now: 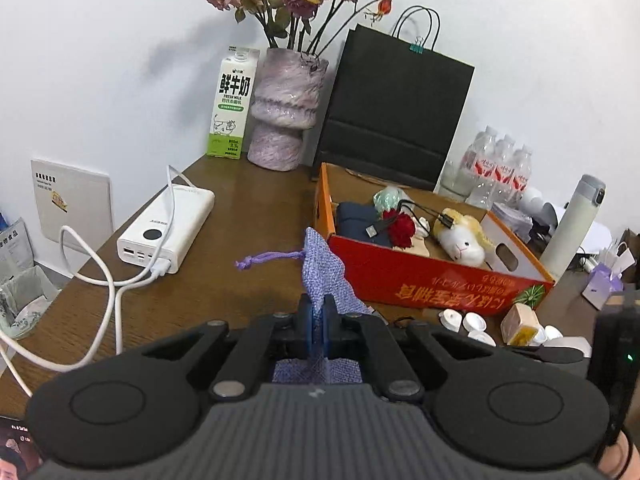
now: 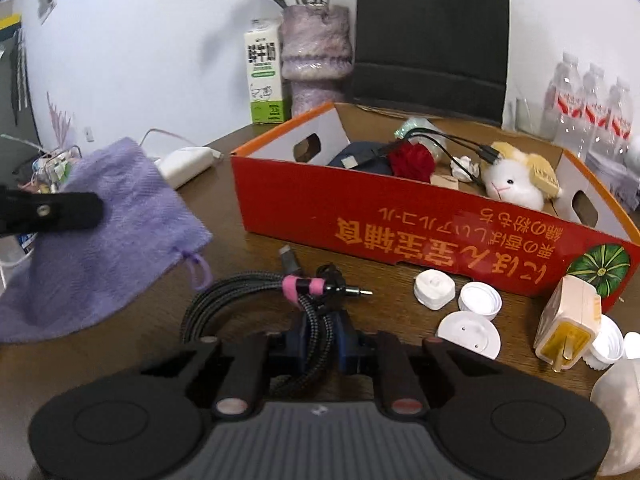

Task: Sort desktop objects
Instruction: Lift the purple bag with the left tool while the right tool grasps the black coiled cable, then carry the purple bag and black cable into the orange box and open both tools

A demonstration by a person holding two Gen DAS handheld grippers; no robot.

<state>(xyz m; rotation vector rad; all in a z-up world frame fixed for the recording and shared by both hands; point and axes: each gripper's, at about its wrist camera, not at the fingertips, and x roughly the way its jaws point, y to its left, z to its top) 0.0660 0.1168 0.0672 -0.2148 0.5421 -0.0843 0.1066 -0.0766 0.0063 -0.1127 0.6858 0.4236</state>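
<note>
My left gripper (image 1: 319, 312) is shut on a purple drawstring pouch (image 1: 322, 272) and holds it above the brown desk, left of the red cardboard box (image 1: 420, 276). The pouch also shows in the right wrist view (image 2: 108, 232), with a left finger (image 2: 52, 212) across it. My right gripper (image 2: 322, 328) is shut on a coiled black braided cable (image 2: 248, 296) with a pink tie, in front of the box (image 2: 400, 228). The box holds a plush sheep (image 2: 516, 184), a red rose, a black USB cable and a dark cloth.
A white power bank (image 1: 168, 232) with white cables lies at the left. A milk carton (image 1: 232, 104), a purple vase with roses (image 1: 286, 112) and a black paper bag (image 1: 392, 112) stand at the back. White caps (image 2: 468, 312) and a yellowed plug (image 2: 568, 324) lie before the box. Water bottles (image 1: 496, 168) stand at the right.
</note>
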